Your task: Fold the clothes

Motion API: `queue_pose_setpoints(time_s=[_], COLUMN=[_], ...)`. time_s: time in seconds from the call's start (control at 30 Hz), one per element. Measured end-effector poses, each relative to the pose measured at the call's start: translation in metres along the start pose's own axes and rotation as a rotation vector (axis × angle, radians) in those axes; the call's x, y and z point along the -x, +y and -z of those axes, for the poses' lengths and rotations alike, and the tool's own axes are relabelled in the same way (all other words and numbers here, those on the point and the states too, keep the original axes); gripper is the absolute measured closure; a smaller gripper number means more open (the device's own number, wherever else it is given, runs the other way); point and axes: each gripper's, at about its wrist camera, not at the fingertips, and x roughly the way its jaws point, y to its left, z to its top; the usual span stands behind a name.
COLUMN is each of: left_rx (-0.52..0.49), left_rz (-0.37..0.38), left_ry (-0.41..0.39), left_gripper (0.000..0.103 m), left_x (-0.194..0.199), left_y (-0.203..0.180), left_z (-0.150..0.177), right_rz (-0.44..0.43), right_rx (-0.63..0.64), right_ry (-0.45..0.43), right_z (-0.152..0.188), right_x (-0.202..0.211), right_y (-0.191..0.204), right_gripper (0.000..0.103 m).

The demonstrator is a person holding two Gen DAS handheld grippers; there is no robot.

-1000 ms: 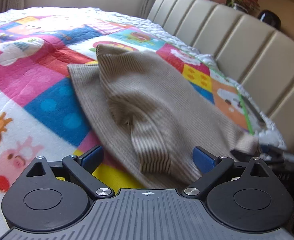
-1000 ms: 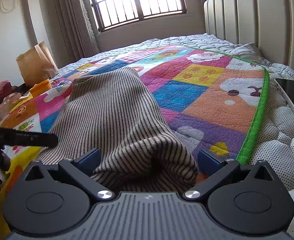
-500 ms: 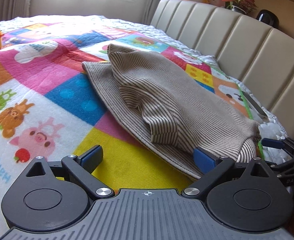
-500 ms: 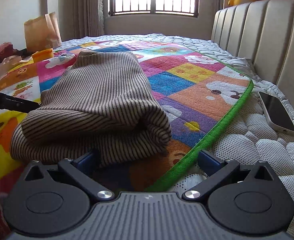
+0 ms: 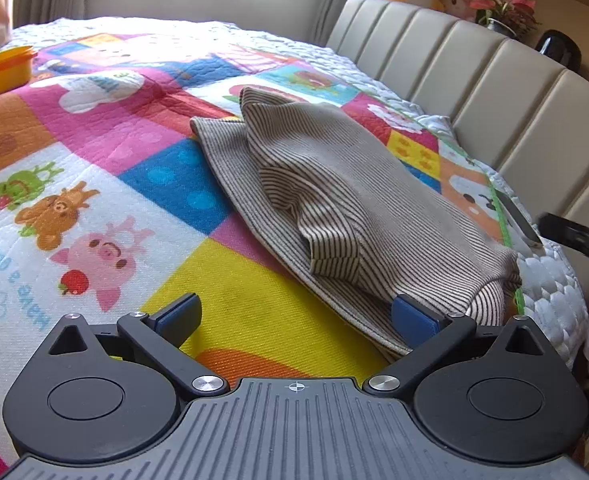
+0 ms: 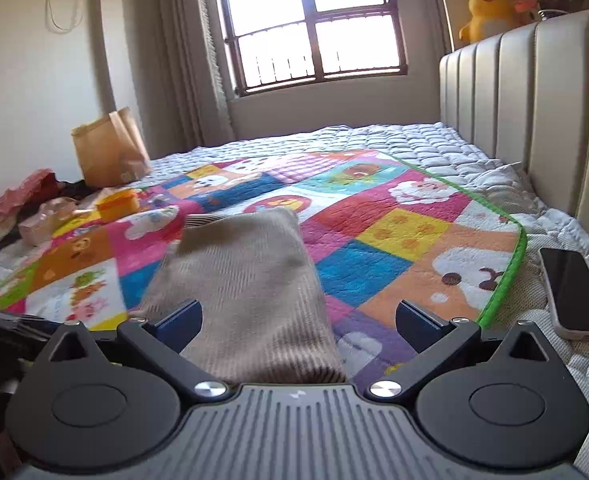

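Striped beige-and-brown knit garment [image 5: 358,200] lies folded on the bright patchwork cartoon play mat [image 5: 106,184] spread over the bed, with one loose flap lapped across its top. From the left hand-held gripper [image 5: 294,314], whose blue-padded fingers stand spread apart and hold nothing, the cloth sits to the near right, its near edge just beside the right pad. Its long axis runs from that near right corner away toward the far left. The right hand-held gripper [image 6: 298,318] is likewise released, and the garment [image 6: 246,280] runs straight ahead between its fingers, so this hand looks the better placed for the next fold. Beyond, a dark smartphone [image 6: 574,292] rests on the white quilted mattress [image 6: 414,140] at the right, well apart from the cloth. Whether the near end passes beneath the right gripper's body is hard to tell, since the housing cuts it off.
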Motion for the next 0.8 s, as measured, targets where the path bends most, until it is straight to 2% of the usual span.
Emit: queue_pose_setpoints(time_s=[0.1,0.13,0.23,0.33,0.43,0.57,0.63,0.7,0.73,0.8], left_rx=[-0.003,-0.004,-0.004,0.004,0.002,-0.003,-0.004,0.005,0.011,0.026], left_rz=[-0.011,-0.015,-0.026,-0.041,-0.048,-0.056,-0.061,-0.060,-0.059,-0.058], left_ry=[0.002,0.002,0.004,0.005,-0.006,-0.022,-0.031,-0.034,-0.034,-0.034], left_gripper=[0.000,0.000,0.000,0.000,0.000,0.000,0.000,0.000,0.000,0.000], left_x=[0.001,0.001,0.002,0.000,0.001,0.006,0.011,0.013,0.014,0.014], left_y=[-0.001,-0.001,0.000,0.005,0.006,0.007,0.008,0.008,0.009,0.011], left_z=[0.000,0.000,0.000,-0.002,-0.006,-0.007,-0.005,-0.003,-0.002,-0.002], right_rz=[0.074,0.086,0.066,0.032,-0.007,-0.041,-0.037,-0.038,-0.051,-0.093], right_rx=[0.121,0.119,-0.080,-0.095,-0.047,0.092,0.171,0.259,0.298,0.403], right_ry=[0.110,0.135,0.141,0.137,0.150,0.161,0.125,0.080,0.072,0.076], right_z=[0.016,0.024,0.036,0.044,0.054,0.055,0.048,0.041,0.039,0.040], right_x=[-0.037,-0.045,-0.043,-0.031,-0.016,0.002,0.014,0.025,0.028,0.027], right_y=[0.009,0.009,-0.002,0.003,0.020,0.036,0.042,0.050,0.055,0.071], right_gripper=[0.002,0.004,0.004,0.005,0.005,0.006,0.012,0.039,0.042,0.044])
